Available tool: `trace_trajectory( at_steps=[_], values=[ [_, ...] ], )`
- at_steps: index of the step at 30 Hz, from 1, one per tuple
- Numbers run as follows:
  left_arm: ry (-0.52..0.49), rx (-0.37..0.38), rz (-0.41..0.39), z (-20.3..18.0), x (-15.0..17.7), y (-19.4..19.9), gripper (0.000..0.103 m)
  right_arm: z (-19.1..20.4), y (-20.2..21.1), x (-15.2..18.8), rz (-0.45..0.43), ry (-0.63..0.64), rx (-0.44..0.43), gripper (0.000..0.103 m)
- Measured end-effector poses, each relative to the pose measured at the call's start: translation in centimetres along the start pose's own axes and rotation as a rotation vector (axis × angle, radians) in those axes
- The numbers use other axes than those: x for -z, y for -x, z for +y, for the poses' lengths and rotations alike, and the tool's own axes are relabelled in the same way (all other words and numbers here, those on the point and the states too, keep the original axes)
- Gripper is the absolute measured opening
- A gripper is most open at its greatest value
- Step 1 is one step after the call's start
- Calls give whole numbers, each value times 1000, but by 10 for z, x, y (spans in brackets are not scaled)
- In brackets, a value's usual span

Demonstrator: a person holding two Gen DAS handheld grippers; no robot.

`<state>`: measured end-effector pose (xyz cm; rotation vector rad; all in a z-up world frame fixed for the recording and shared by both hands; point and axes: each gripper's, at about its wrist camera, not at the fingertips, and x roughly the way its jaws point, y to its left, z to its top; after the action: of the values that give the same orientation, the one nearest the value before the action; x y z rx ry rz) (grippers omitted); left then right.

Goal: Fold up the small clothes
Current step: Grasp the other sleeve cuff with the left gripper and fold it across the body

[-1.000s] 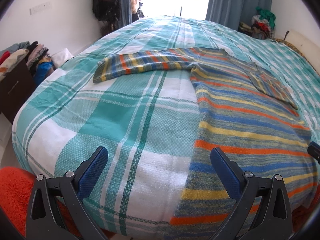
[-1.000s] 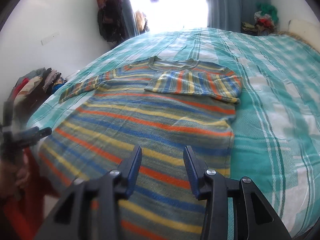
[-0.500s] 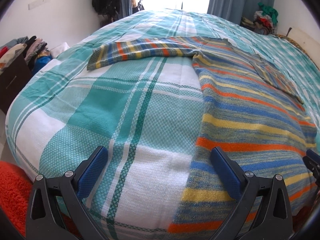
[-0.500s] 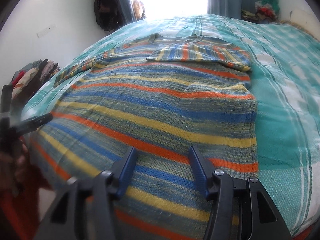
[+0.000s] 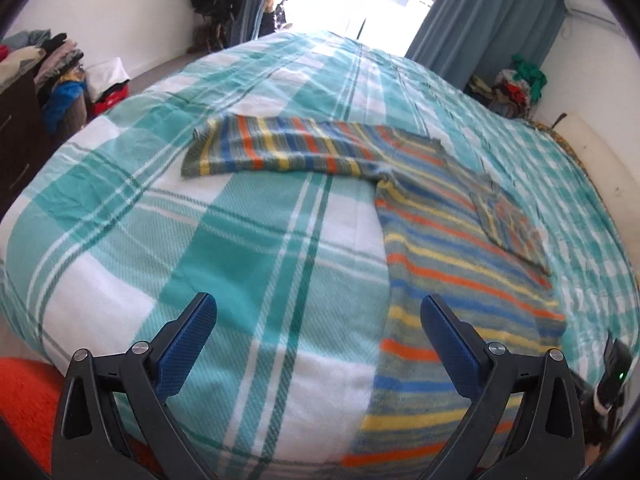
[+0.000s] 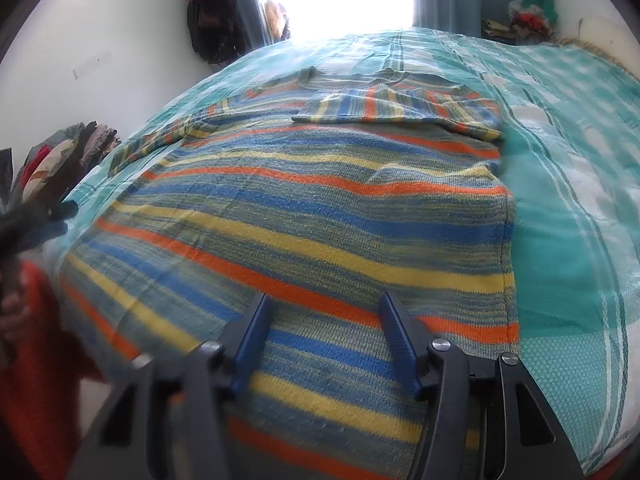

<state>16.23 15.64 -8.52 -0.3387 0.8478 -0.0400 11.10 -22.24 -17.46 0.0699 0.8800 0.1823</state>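
**Striped sweater flat on bed, both tools apart & empty**

Striped sweater [image 6: 304, 216] lies spread on the bed [image 5: 224, 240], on a teal/white plaid cover. Body runs from the near bed edge toward the window; hem end hangs a bit over the near edge. One sleeve [image 6: 400, 110] is folded across the chest, just below the neckline. Other sleeve [image 5: 276, 148] sticks straight out to the side, flat on the cover.

Right tool [image 6: 324, 340] is low over the hem end of the sweater, jaws apart w/ nothing clamped; they've just been opening, knit shows in the gap beneath. Can't tell if the tips touch the fabric.

Left tool [image 5: 316, 344] hovers over bare plaid cover near the bed edge, jaws wide apart, empty. Sweater's side edge lies under its right-hand finger [image 5: 448, 344]; the outstretched sleeve is well ahead of it.

Piles of clothes [image 5: 52, 68] at the left wall, more in the far corner by the curtain [image 5: 484, 28].
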Motion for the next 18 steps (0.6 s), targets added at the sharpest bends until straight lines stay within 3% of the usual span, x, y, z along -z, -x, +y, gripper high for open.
trace_trajectory(
  at_steps=[3, 6, 12, 14, 15, 16, 18],
  values=[
    [125, 2, -52, 42, -63, 1, 102, 1, 0, 0, 2, 6, 3, 57],
    [205, -27, 13, 84, -106, -37, 100, 0, 0, -1, 8, 6, 2, 58],
    [216, -119, 153, 108, -123, -118, 92, 2, 1, -1, 10, 5, 11, 58],
    [242, -135, 179, 112, -119, -137, 66, 2, 1, -1, 11, 6, 12, 58],
    [257, -129, 201, 113, -117, -144, 20, 2, 1, -1, 12, 6, 12, 58],
    [265, -125, 213, 113, -118, -148, 4, 2, 1, -1, 12, 6, 12, 58],
    [240, -144, 163, 99, -129, -140, 0, 1, 1, -1, 12, 5, 9, 58]
  ],
)
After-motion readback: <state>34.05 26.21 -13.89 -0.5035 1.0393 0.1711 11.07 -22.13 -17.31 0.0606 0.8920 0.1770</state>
